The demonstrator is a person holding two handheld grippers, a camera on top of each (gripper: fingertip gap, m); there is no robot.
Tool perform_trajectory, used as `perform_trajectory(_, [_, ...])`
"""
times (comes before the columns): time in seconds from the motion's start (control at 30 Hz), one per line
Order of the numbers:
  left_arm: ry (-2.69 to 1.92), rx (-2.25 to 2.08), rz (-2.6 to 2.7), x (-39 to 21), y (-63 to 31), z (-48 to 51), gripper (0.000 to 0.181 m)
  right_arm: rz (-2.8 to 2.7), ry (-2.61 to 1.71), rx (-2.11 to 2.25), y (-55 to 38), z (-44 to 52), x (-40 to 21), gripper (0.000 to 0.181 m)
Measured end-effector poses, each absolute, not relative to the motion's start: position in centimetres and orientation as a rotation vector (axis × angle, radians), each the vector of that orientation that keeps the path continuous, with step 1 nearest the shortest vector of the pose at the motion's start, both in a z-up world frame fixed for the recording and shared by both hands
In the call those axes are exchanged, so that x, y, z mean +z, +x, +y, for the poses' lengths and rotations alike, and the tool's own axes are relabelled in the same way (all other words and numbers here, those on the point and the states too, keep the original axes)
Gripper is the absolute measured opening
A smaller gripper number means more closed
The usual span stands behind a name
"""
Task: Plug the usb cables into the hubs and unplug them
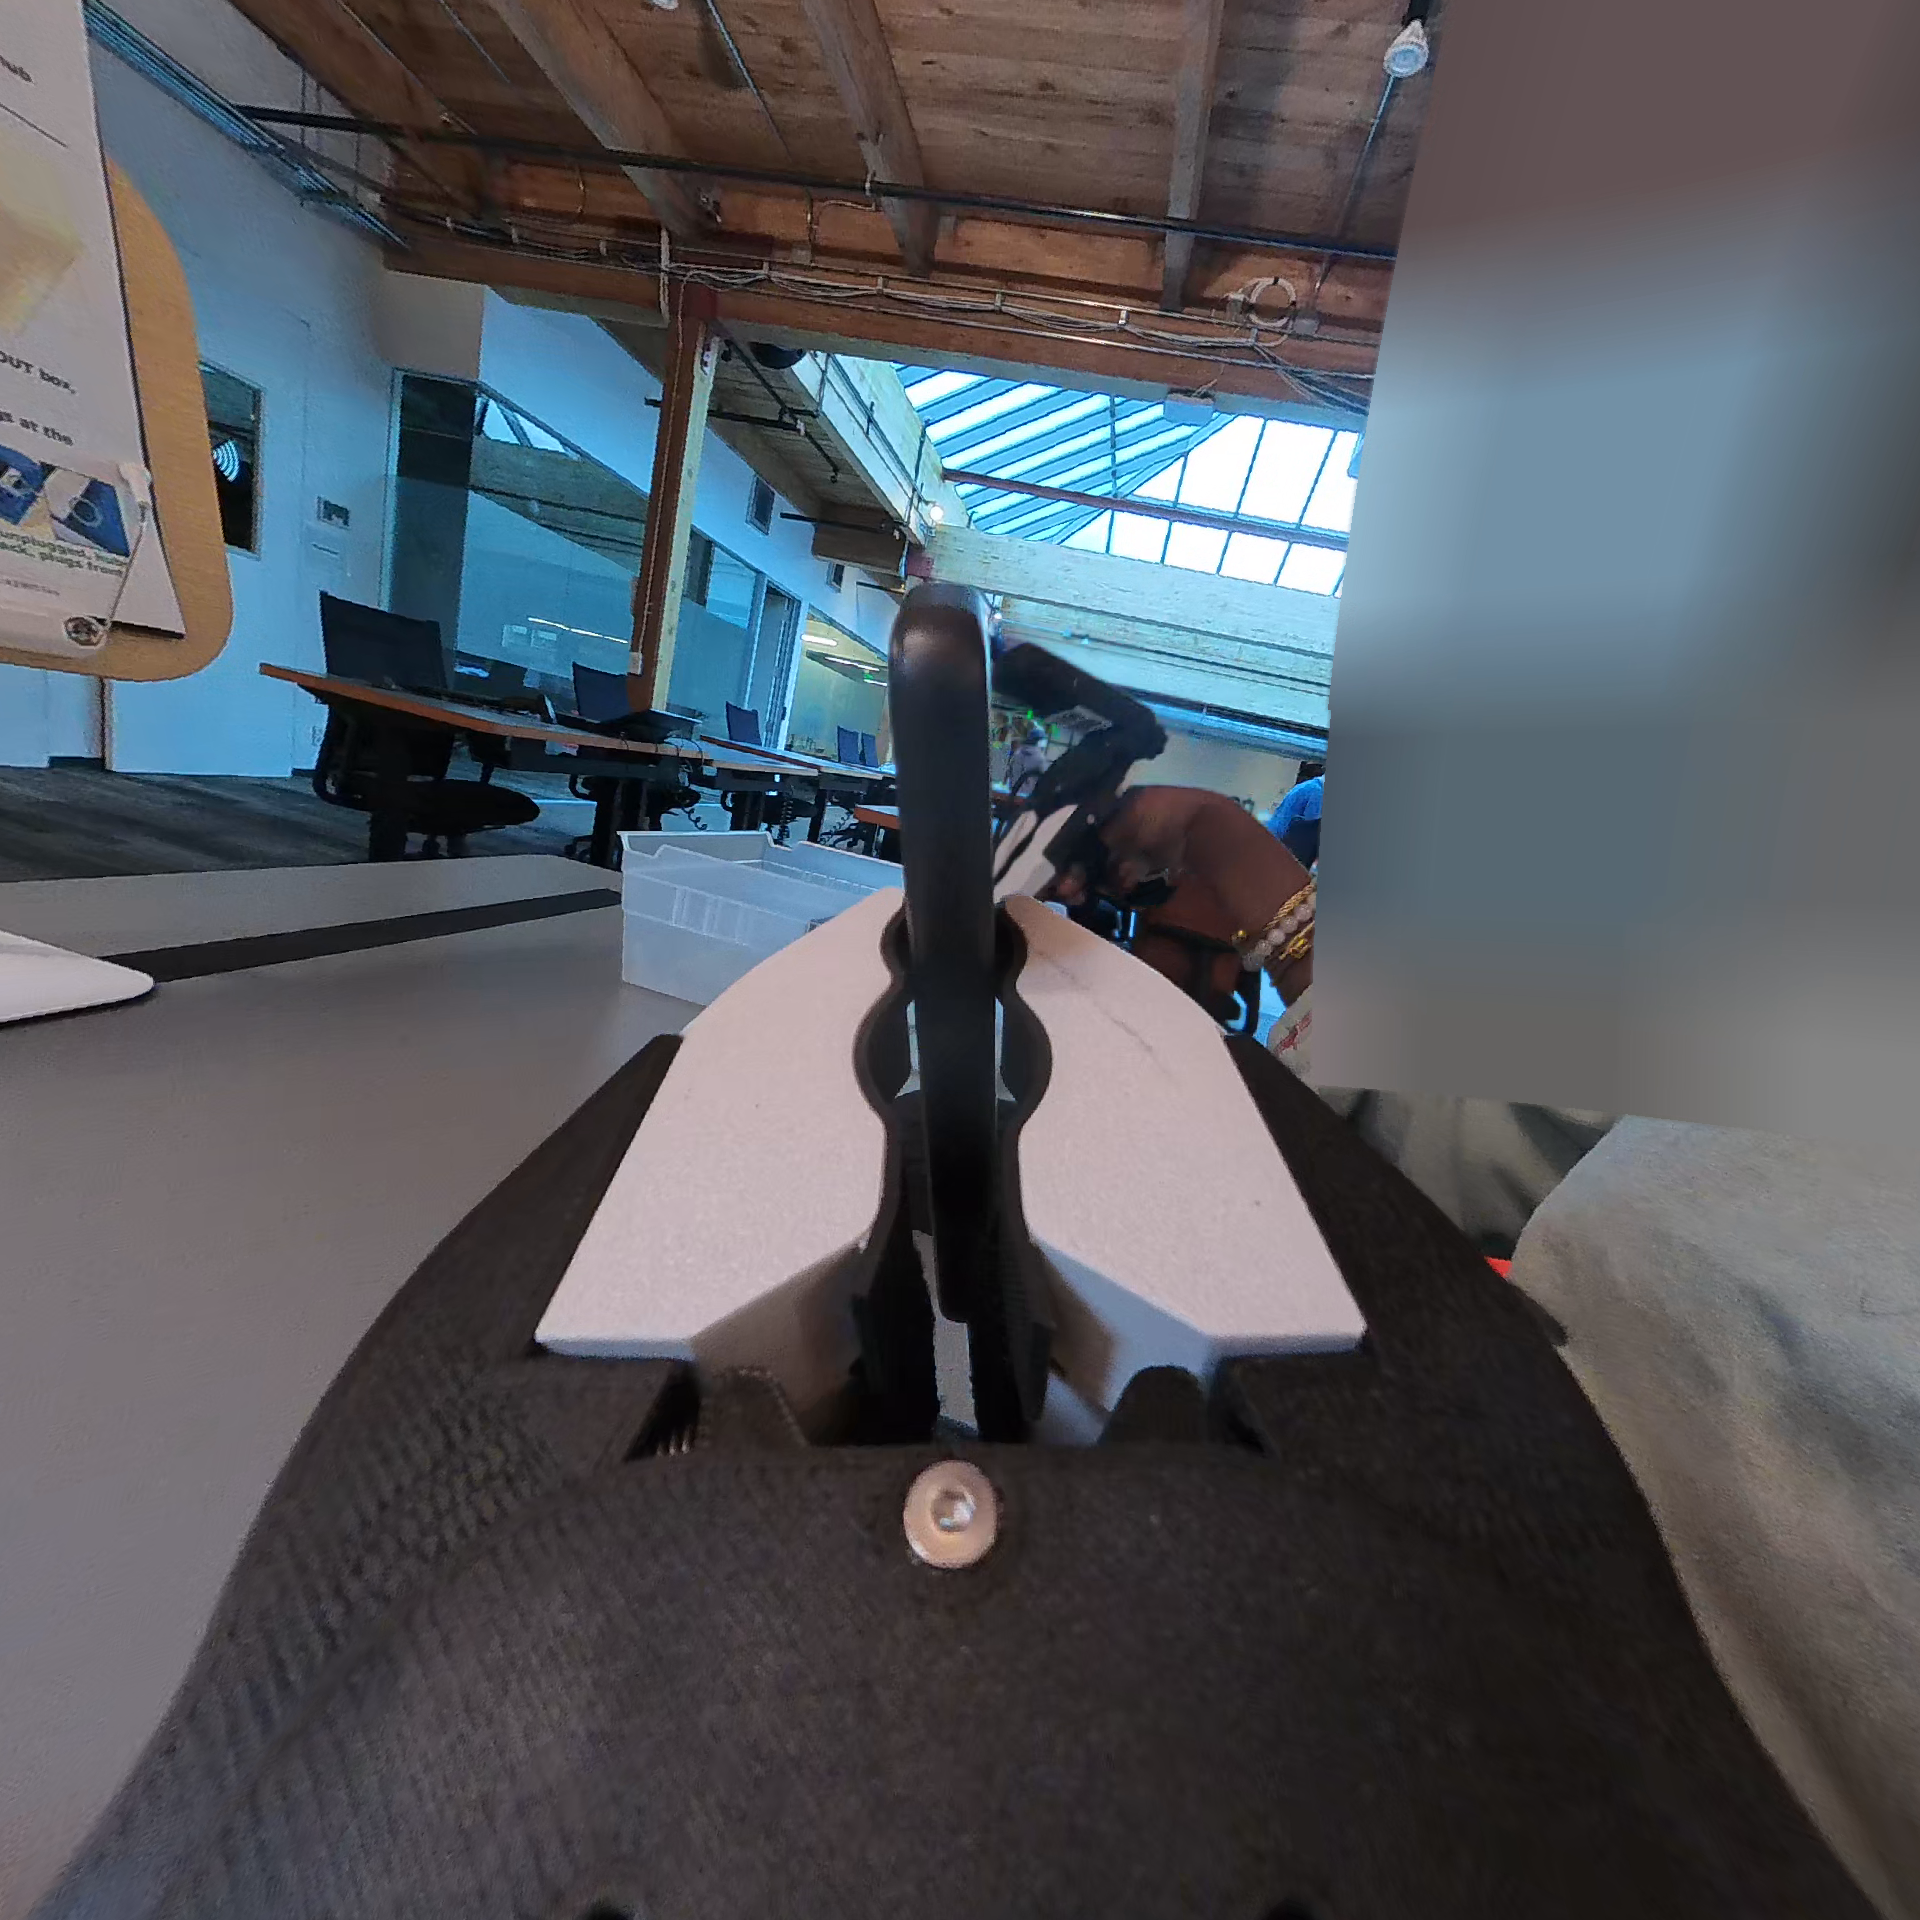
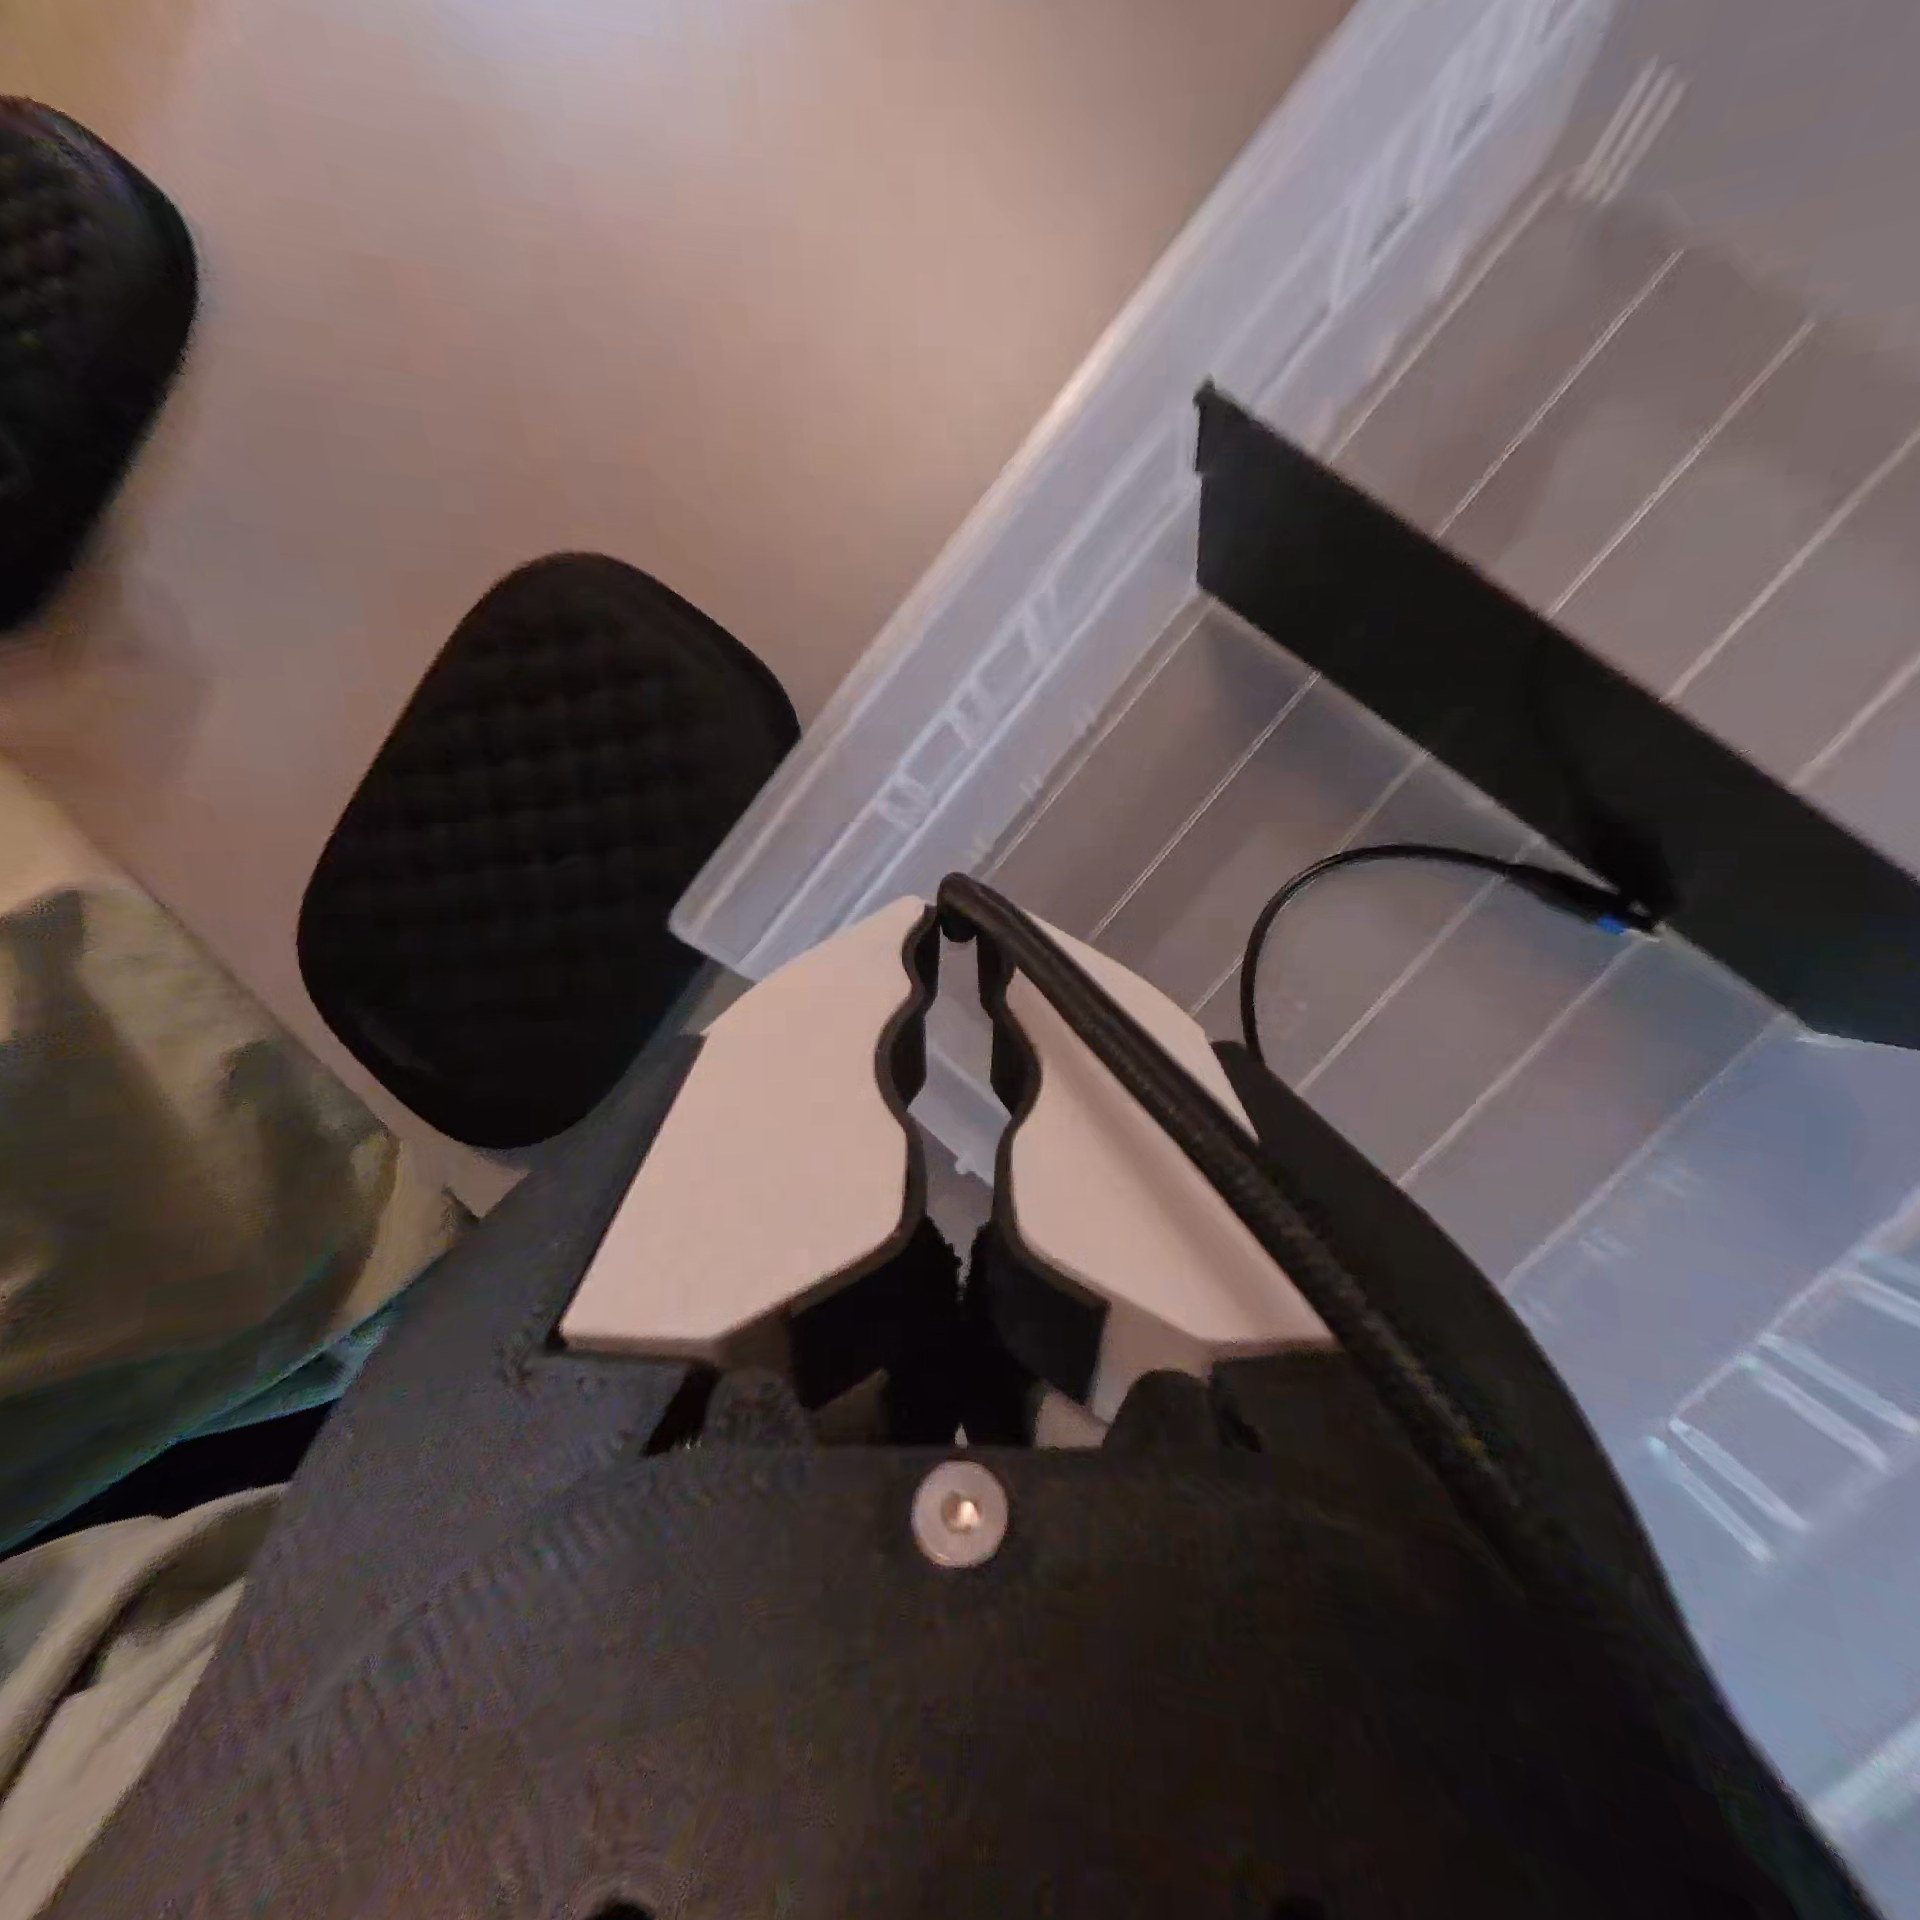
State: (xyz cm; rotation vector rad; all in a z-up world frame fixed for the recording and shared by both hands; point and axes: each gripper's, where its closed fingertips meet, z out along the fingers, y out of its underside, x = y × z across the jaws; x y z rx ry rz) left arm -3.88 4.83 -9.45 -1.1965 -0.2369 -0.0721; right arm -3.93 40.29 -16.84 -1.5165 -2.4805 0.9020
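In the left wrist view my left gripper [image 1: 951, 920] is shut on a slim black hub [image 1: 938, 748], seen edge-on, which stands up between the white fingers [image 1: 790, 1091] above the grey table [image 1: 312, 1143]. In the right wrist view my right gripper [image 2: 956, 925] is shut on a black braided cable [image 2: 1174, 1101], pinched at the fingertips; the cable trails back over the right finger. The plug end is hidden. The right gripper [image 1: 1081, 821] also shows farther off in the left wrist view, held by a hand with bead bracelets [image 1: 1283, 925].
A clear plastic bin [image 2: 1039, 644] lies ahead of the right gripper, with a black divider [image 2: 1507, 634] and a thin black cable with a blue-tipped plug [image 2: 1616, 914] in it. Two black textured pouches [image 2: 540, 842] [image 2: 73, 343] lie on the table. The bin [image 1: 717, 914] shows in the left view. The grippers' ends are close to 35 cm from one another.
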Motion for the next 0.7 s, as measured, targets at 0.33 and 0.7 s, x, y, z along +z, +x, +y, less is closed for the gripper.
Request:
perform_trajectory(0.33, [-1.197, -0.064, -0.25, -9.6, -4.2, 4.8, 0.012, -2.63, -1.684, 0.616, -3.1, 41.9, -22.5, 0.033])
perform_trajectory(0.7, [-1.196, -0.058, -0.258, -9.6, -4.3, 4.7, 0.012, -2.35, -1.54, 0.498, -5.0, 43.7, -18.8, 0.036])
